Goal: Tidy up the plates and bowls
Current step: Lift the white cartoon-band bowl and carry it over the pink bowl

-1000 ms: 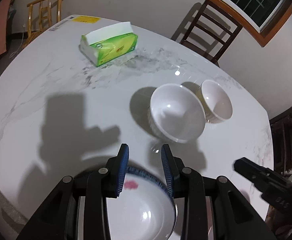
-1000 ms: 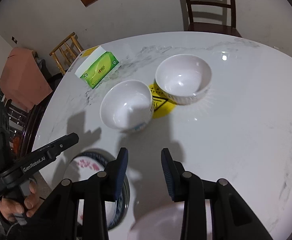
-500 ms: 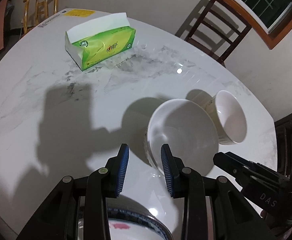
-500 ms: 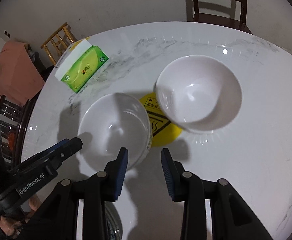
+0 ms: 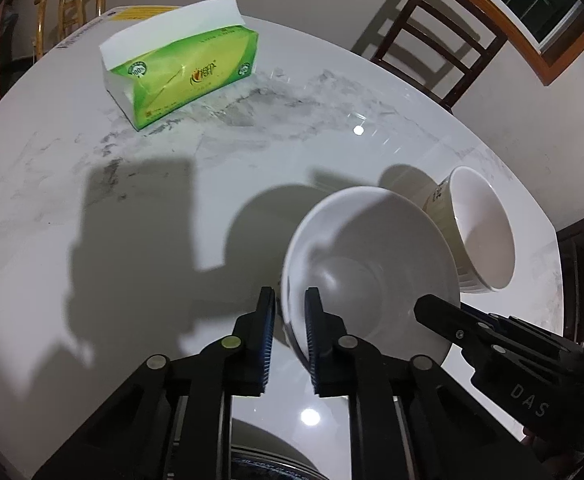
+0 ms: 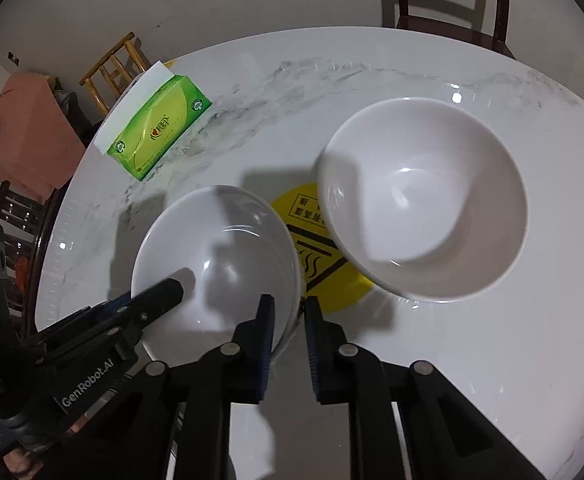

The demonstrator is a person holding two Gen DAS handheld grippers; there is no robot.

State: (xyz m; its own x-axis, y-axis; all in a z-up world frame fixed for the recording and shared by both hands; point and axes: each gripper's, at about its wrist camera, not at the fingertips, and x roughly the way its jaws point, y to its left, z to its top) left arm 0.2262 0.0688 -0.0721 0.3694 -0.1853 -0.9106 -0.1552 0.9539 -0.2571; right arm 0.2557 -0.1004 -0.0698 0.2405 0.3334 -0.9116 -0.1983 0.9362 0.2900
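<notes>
A white bowl (image 5: 376,268) stands on the white marble table (image 5: 92,200); it also shows in the right wrist view (image 6: 220,256). My left gripper (image 5: 289,312) straddles its near-left rim, one finger inside and one outside, jaws apart. My right gripper (image 6: 289,316) straddles the same bowl's near-right rim the same way. A second white bowl (image 6: 424,204) stands just right of it, partly over a yellow round sticker (image 6: 324,256); it also shows in the left wrist view (image 5: 480,228). A blue-rimmed plate (image 5: 268,460) lies at the near edge below my left gripper.
A green tissue pack (image 5: 180,76) lies at the far left of the table. A dark wooden chair (image 5: 432,40) stands behind the table, and a light wooden chair (image 5: 68,4) at the far left. The table edge curves close on the right.
Both grippers have moved forward from the near edge to the nearer white bowl, and their fingers now sit on either side of its rim. The plate has dropped out under the left gripper.
</notes>
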